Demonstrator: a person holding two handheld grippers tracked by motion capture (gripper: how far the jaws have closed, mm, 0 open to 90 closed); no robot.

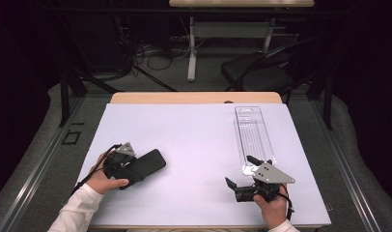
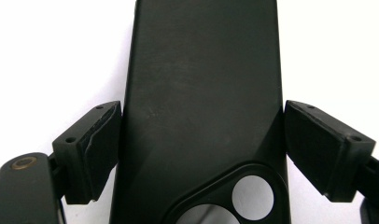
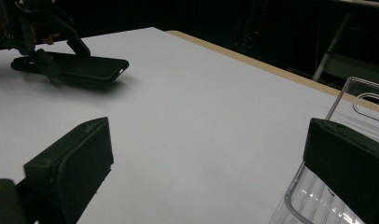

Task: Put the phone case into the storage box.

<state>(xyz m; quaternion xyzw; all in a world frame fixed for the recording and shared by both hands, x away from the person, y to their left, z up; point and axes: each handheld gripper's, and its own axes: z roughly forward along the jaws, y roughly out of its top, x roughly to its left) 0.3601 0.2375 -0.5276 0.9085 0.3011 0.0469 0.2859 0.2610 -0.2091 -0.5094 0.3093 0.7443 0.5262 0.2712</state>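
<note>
Item: black phone case (image 1: 147, 165), left part of the white worktop (image 1: 199, 145), camera cut-out toward the left gripper (image 1: 128, 170). Judged light, thin-walled and flexible, matte rather than slick, not fragile. Best hold: across the long side walls near the cut-out end. Left gripper straddles it there, jaws wide, the left pad (image 2: 101, 144) at the edge, the right just clear. Right gripper (image 1: 241, 177) stands open and empty beside the clear plastic tray (image 1: 252, 130).

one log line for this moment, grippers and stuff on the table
left gripper: fingers astride black phone case, left touching, right apart | right gripper: open, beside clear plastic tray | white table
</note>
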